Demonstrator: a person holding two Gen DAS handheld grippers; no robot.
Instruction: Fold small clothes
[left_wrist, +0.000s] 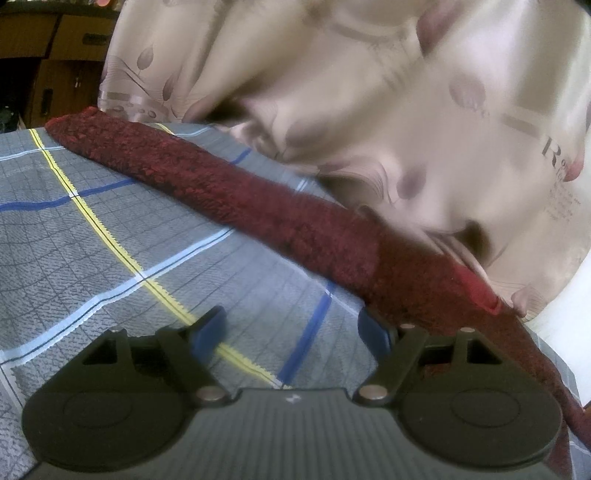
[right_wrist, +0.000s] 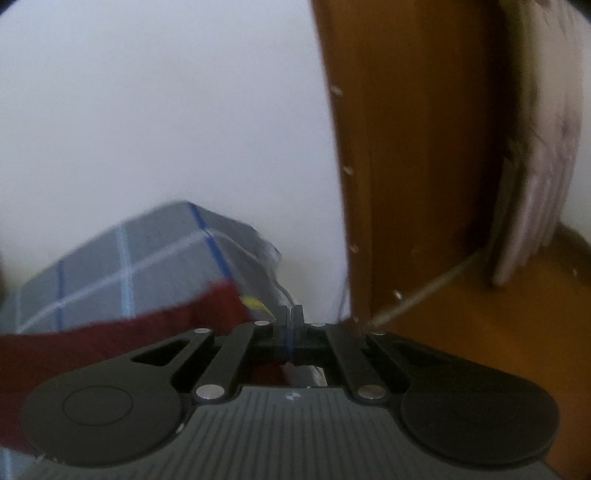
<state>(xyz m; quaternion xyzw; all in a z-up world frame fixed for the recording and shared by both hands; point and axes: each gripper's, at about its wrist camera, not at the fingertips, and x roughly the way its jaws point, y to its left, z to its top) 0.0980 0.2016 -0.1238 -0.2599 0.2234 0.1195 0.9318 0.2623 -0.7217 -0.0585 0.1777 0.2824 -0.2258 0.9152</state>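
Cloth is the thing to fold. This red cloth (left_wrist: 236, 192) is fuzzy and dark, and it lies in a long strip across the checked sheet (left_wrist: 110, 236). The sheet is grey with blue, white and yellow lines. The strip runs from the far left corner down to the near right side.

The left gripper (left_wrist: 295, 328) sits low over the sheet with its jaws wide apart and nothing between them. Its right blue finger (left_wrist: 375, 330) is just at the edge of the red cloth.

The right gripper (right_wrist: 291, 314) has its jaws pressed tight together. Red cloth (right_wrist: 122, 336) lies just to its left and under it, but whether the jaws pinch it, you cannot tell.

A pale flowery curtain (left_wrist: 369, 92) hangs behind the sheet. A brown wooden post (right_wrist: 417, 147) stands by a white wall (right_wrist: 166, 110).
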